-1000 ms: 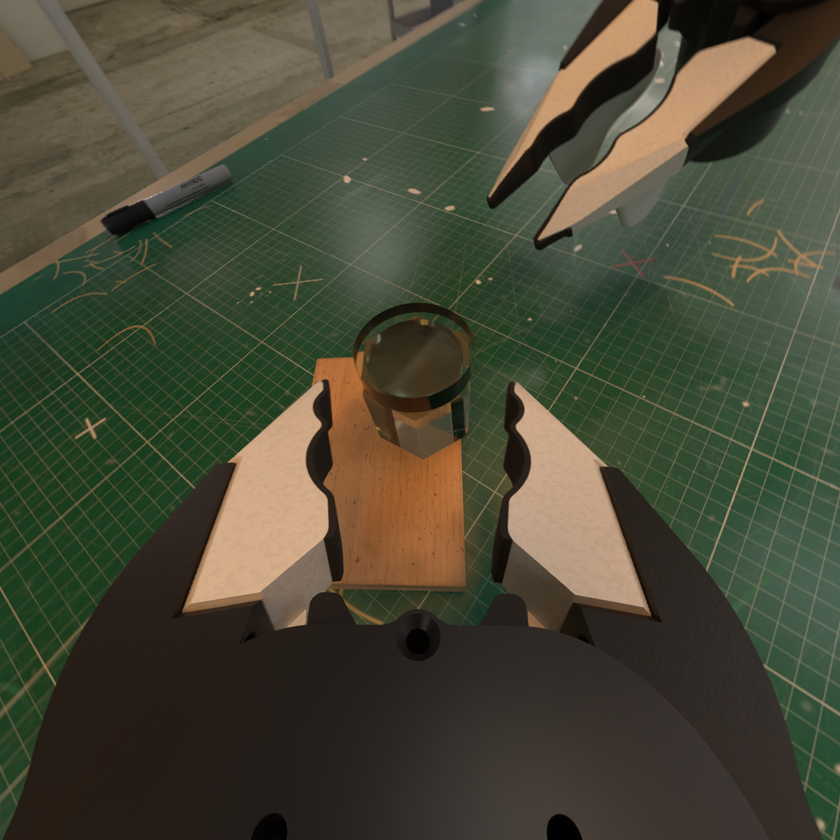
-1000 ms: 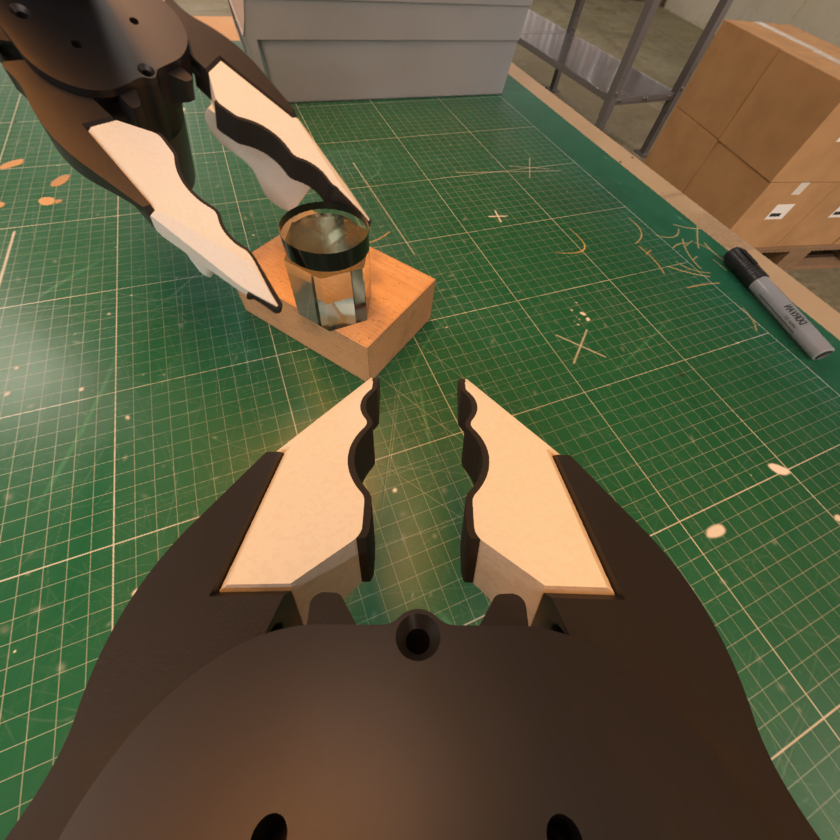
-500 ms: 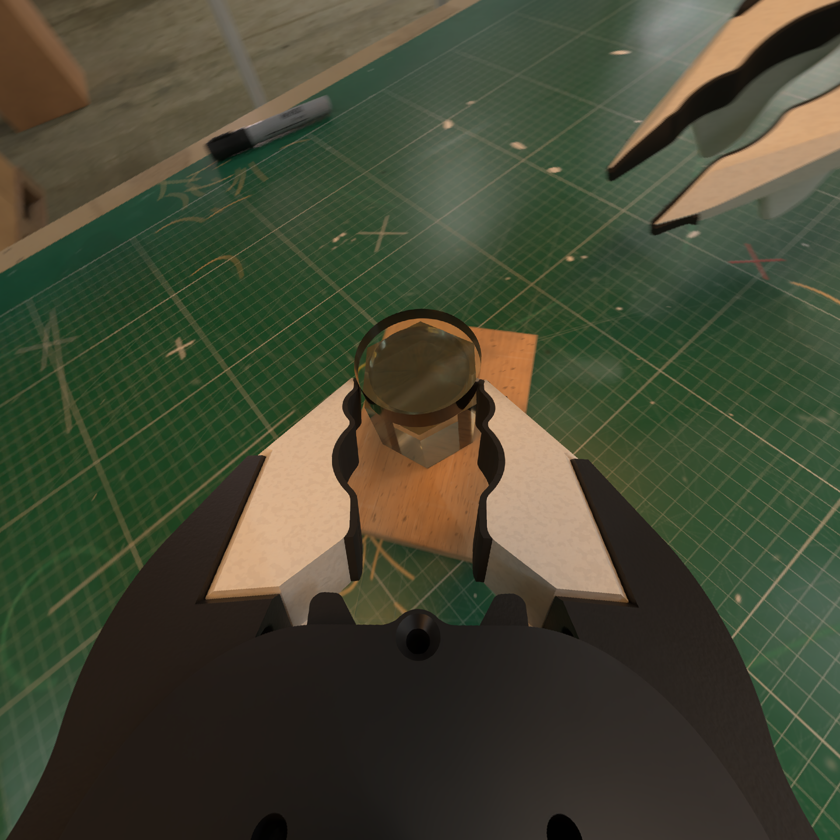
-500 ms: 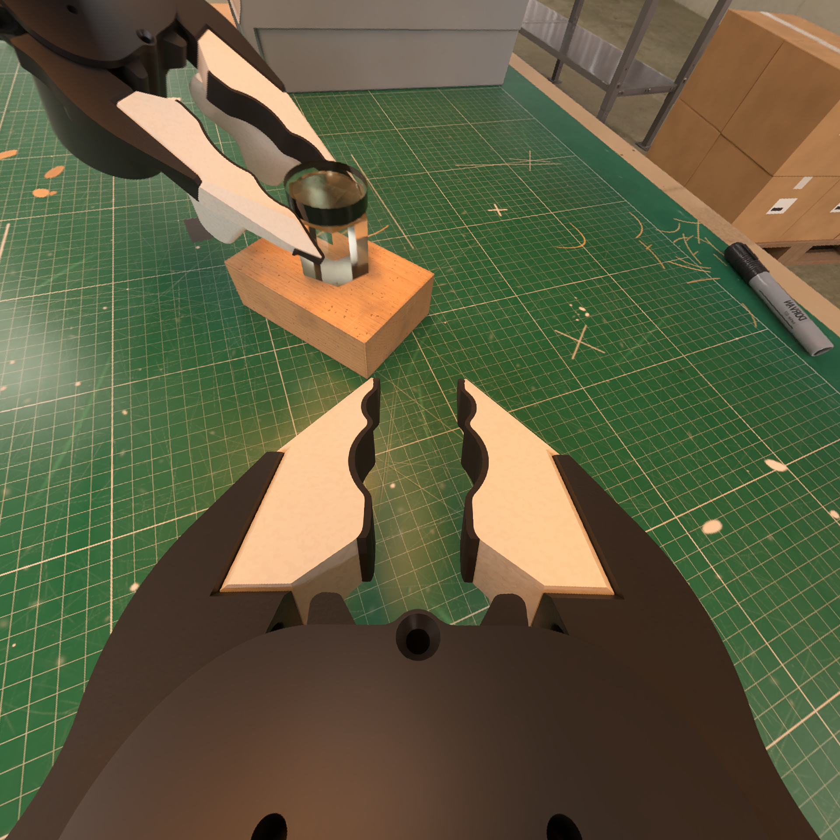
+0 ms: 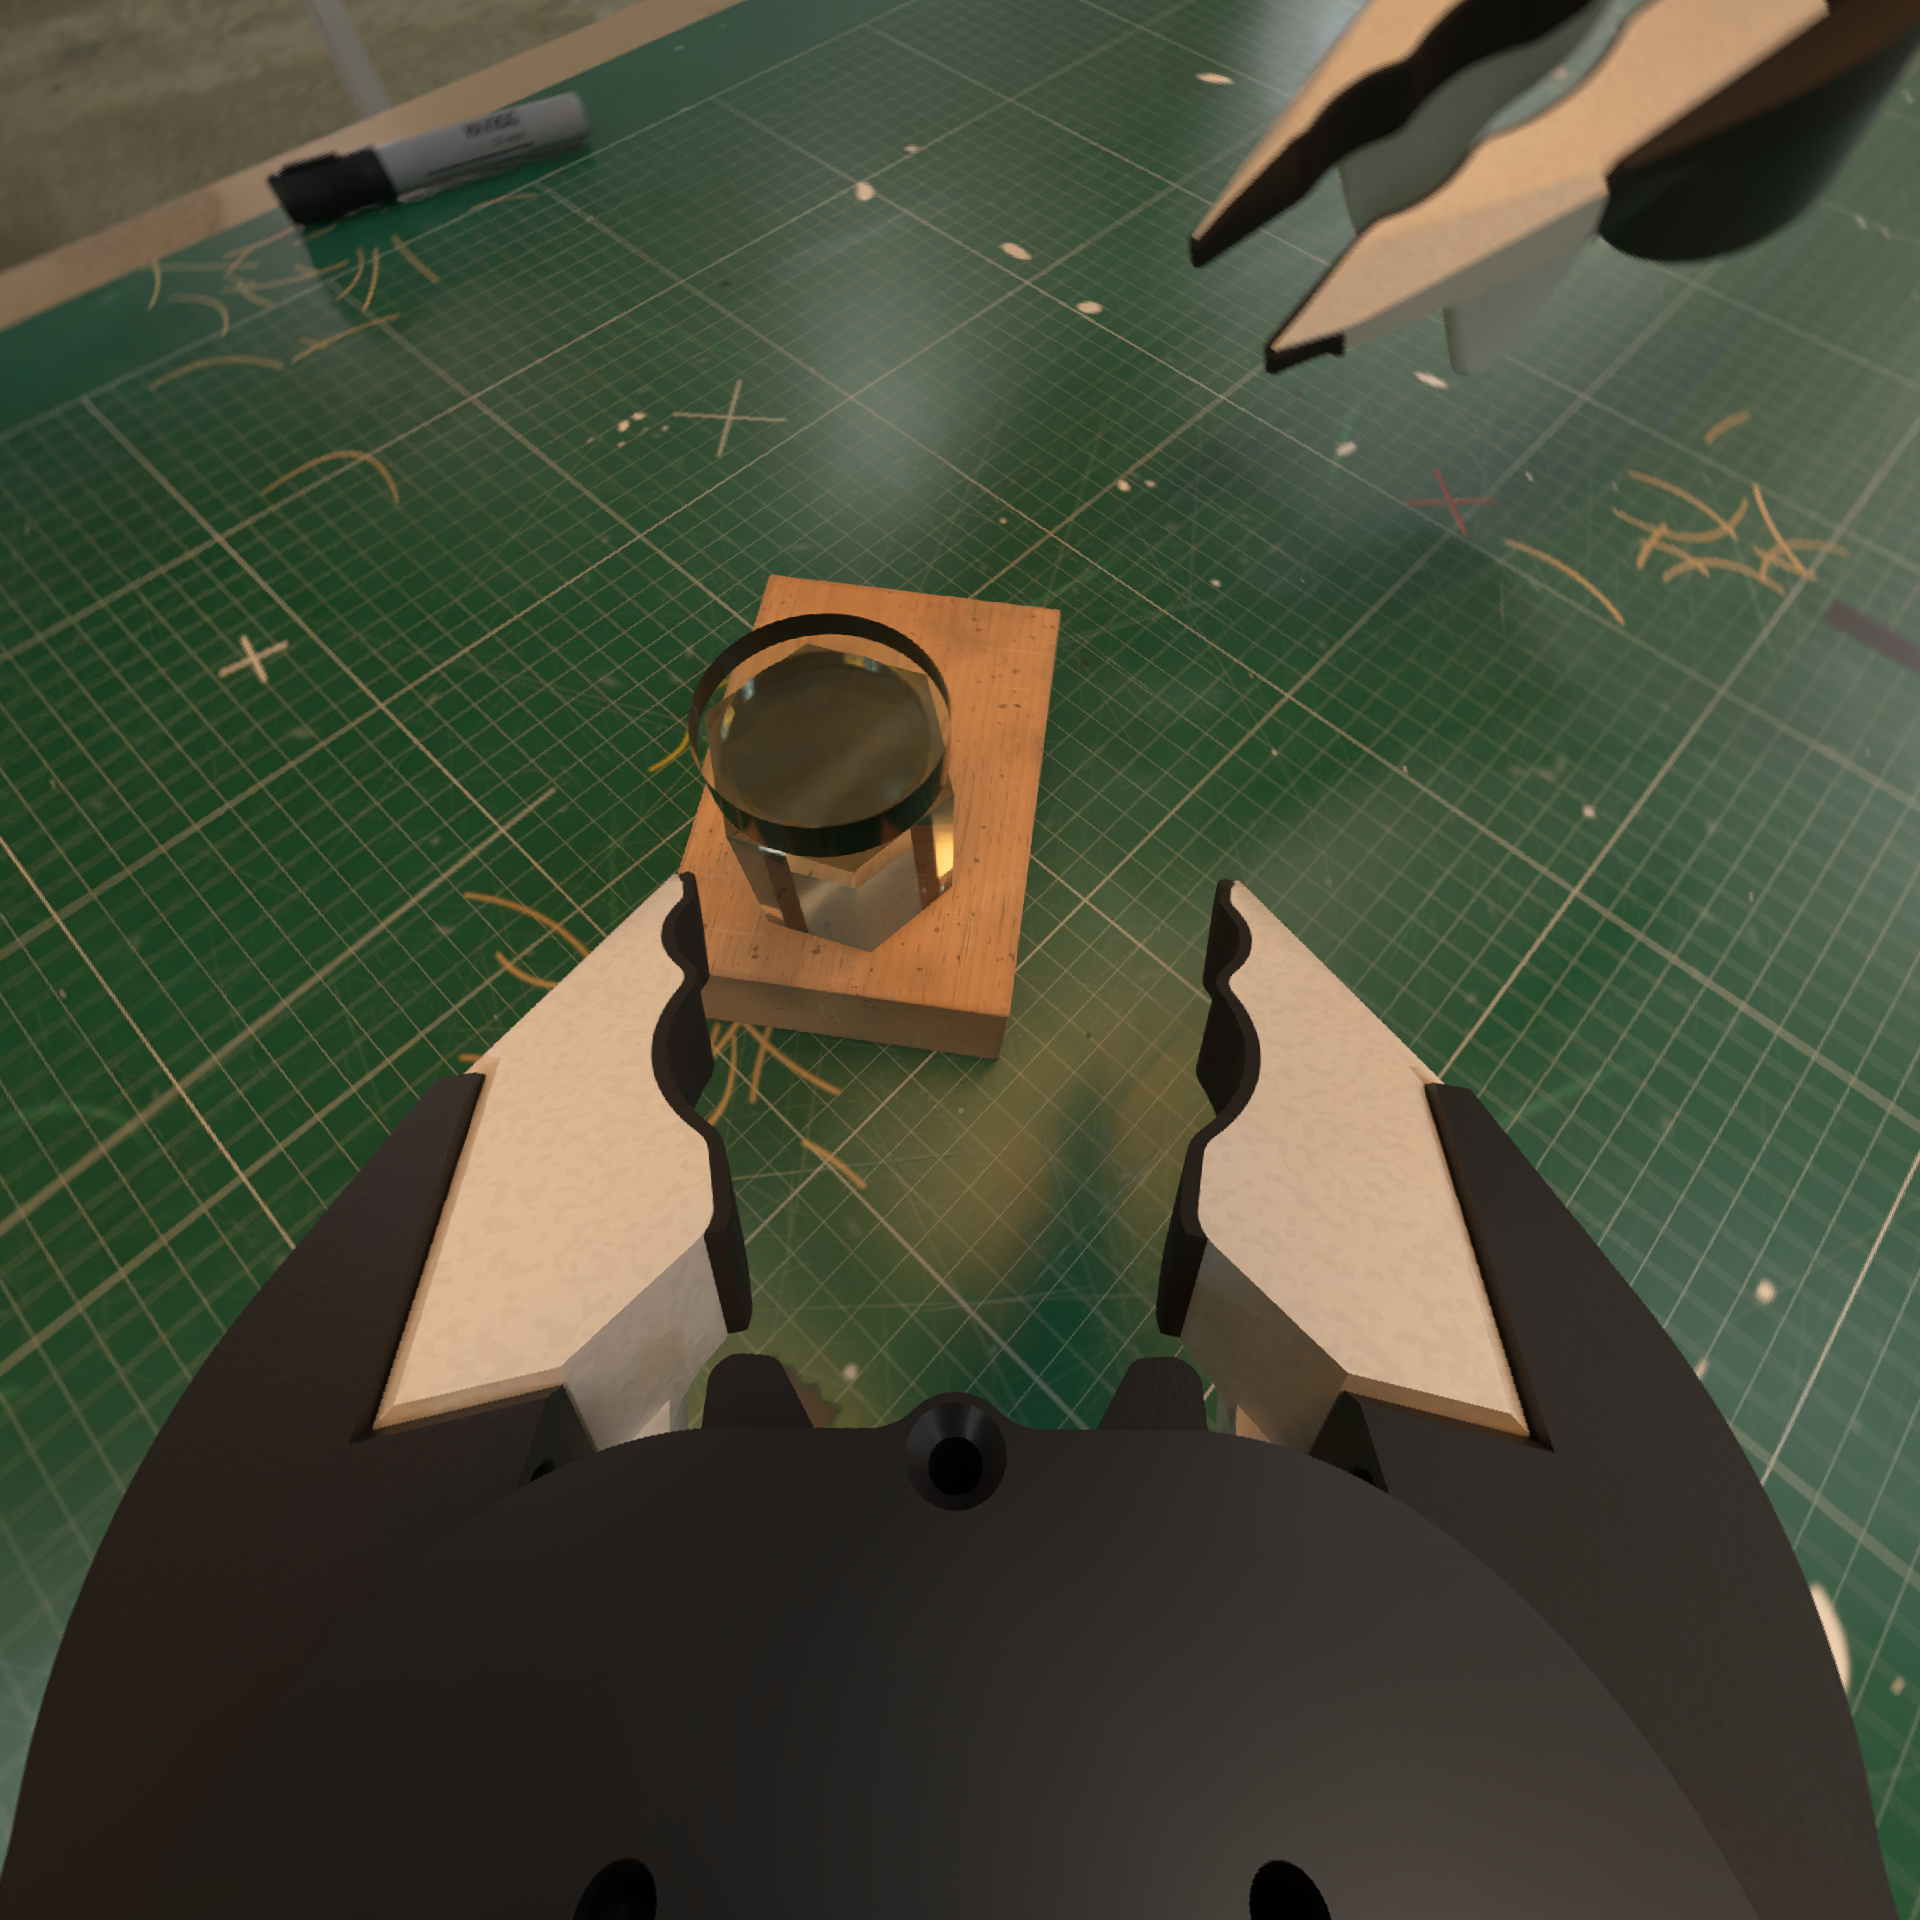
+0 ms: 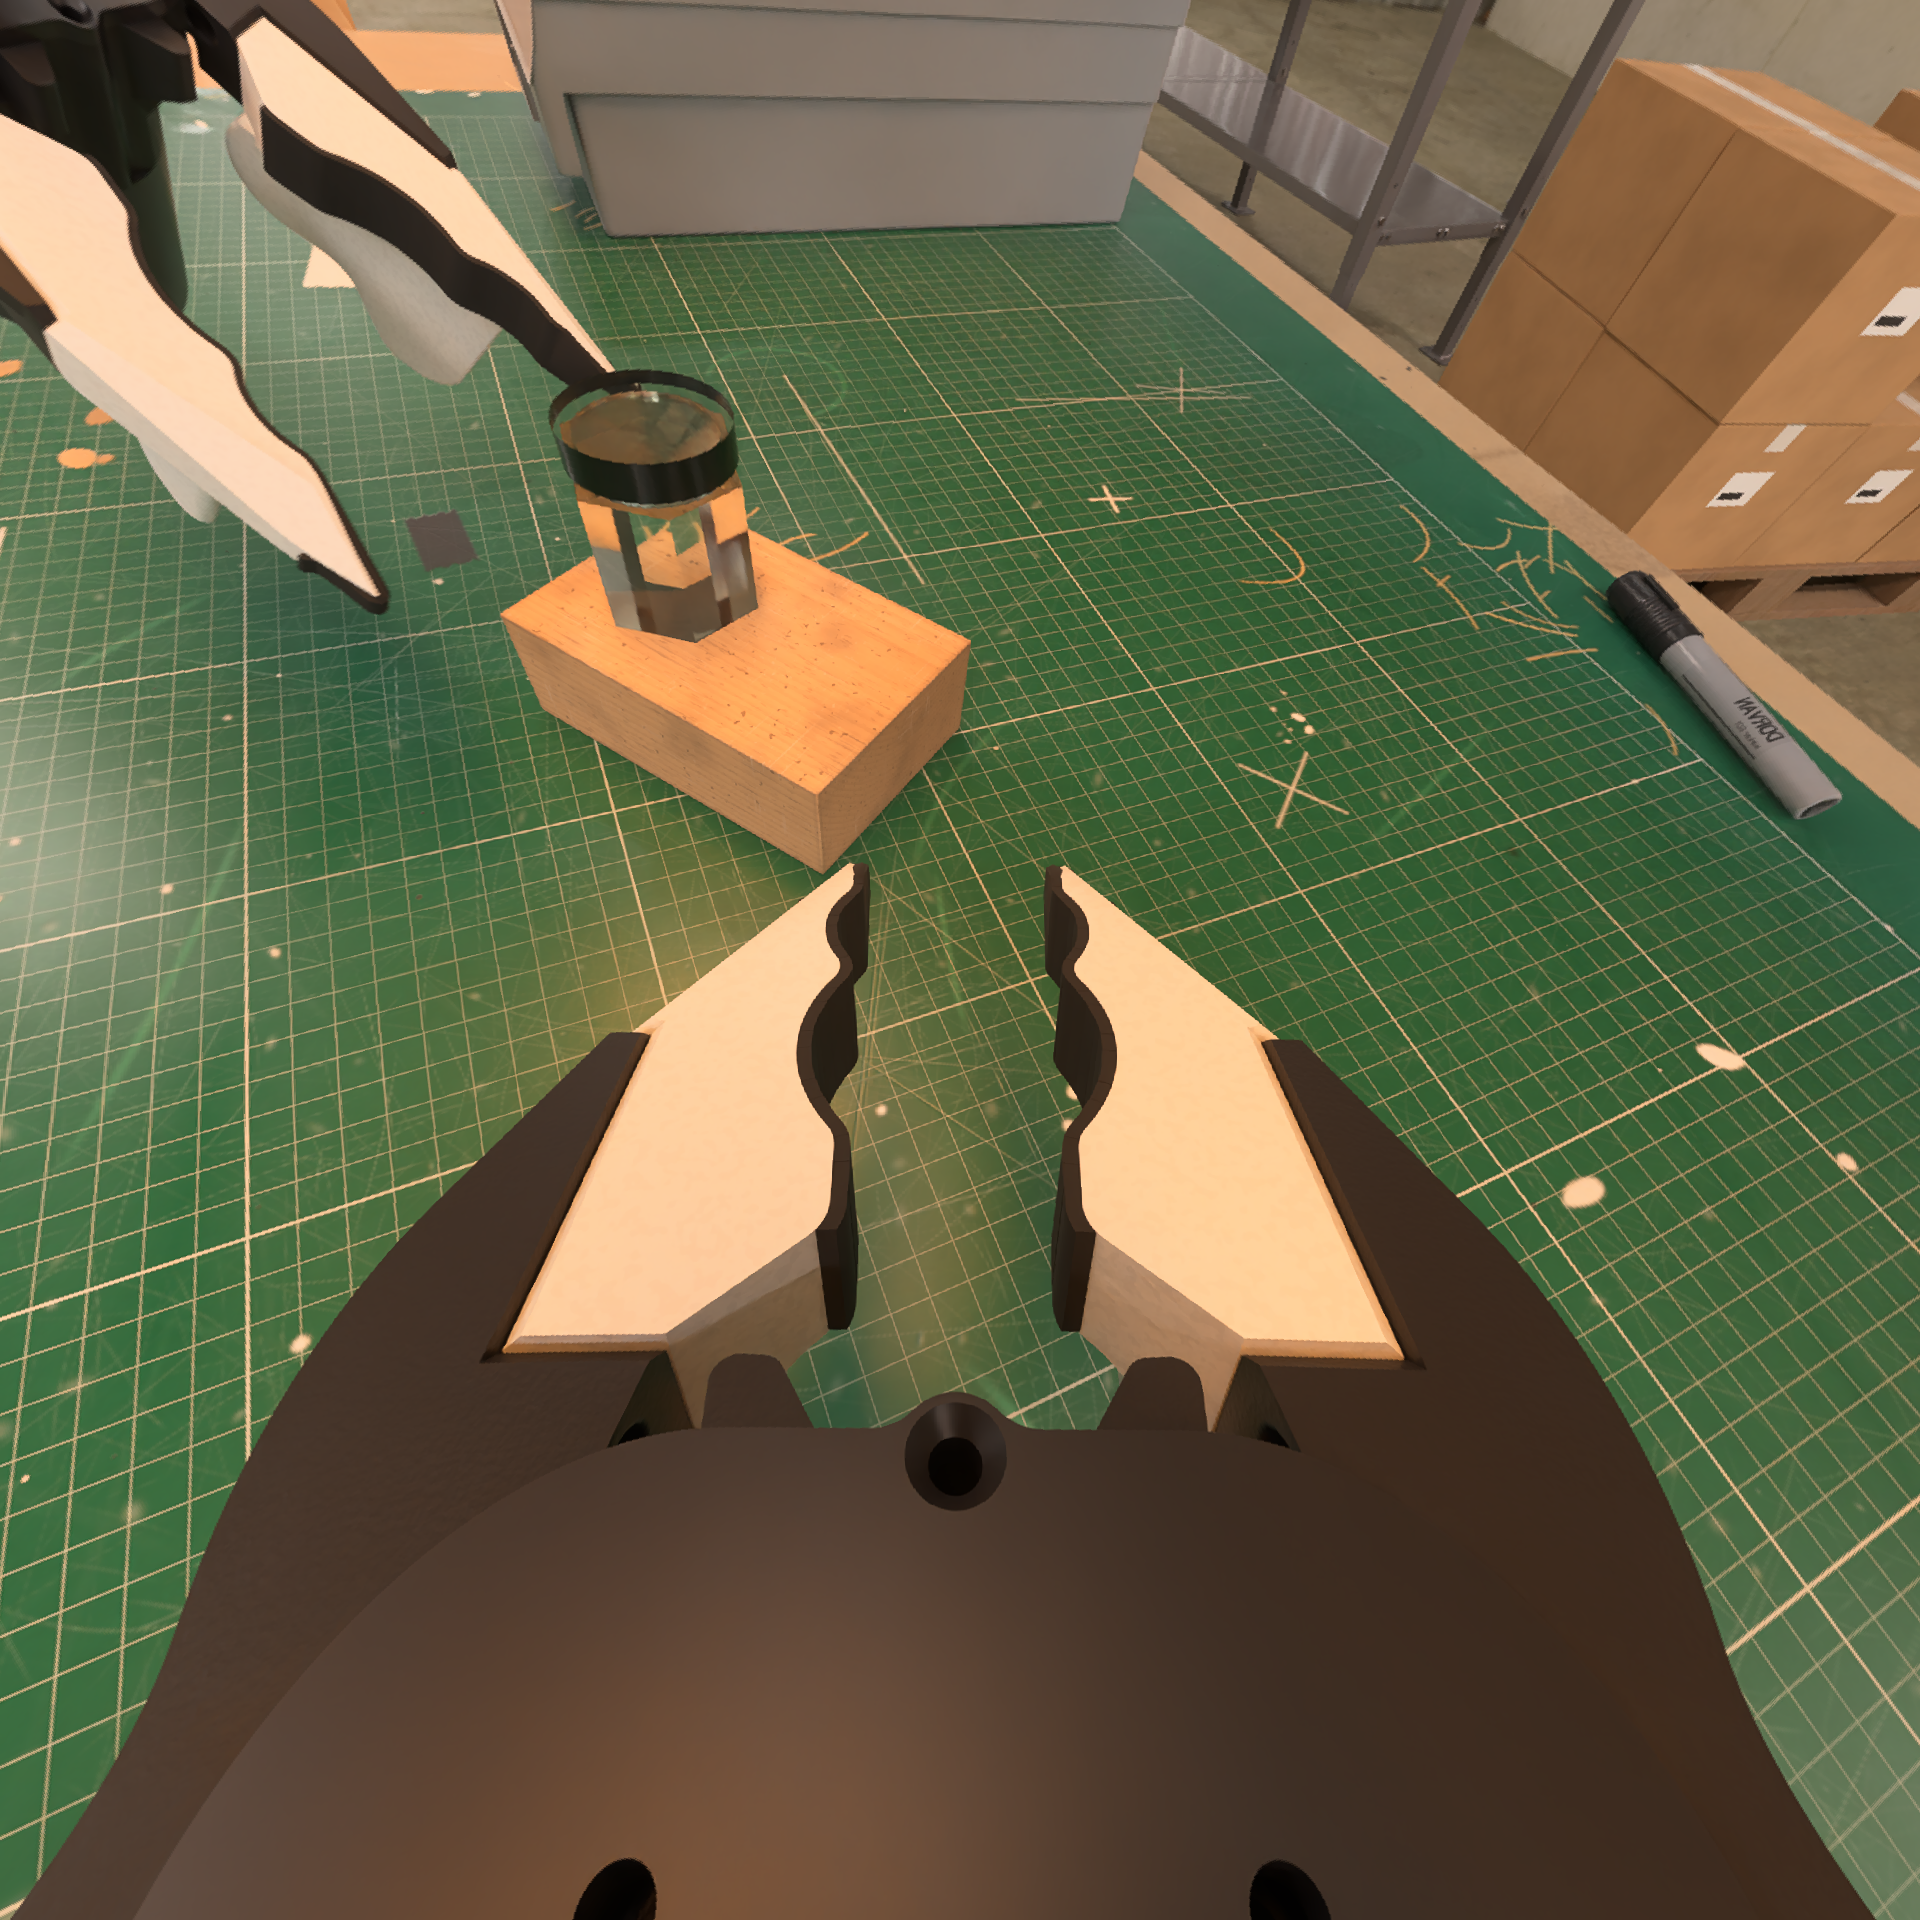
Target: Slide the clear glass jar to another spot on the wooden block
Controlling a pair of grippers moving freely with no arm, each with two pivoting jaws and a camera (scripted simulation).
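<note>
Two hand-held grippers hang over the green bench, both released. The left hand-held gripper gapes wide, holding nothing; the right hand-held gripper stands narrowly parted. The clear glass jar stands upright at one end of the wooden block.

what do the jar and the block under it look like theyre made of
Jar: looks like clear glossy glass, since the block shows through its faceted walls; dark band at the rim. Block: pale, matte, probably unfinished wood, with fine speckled grain on its top and sides.
</note>
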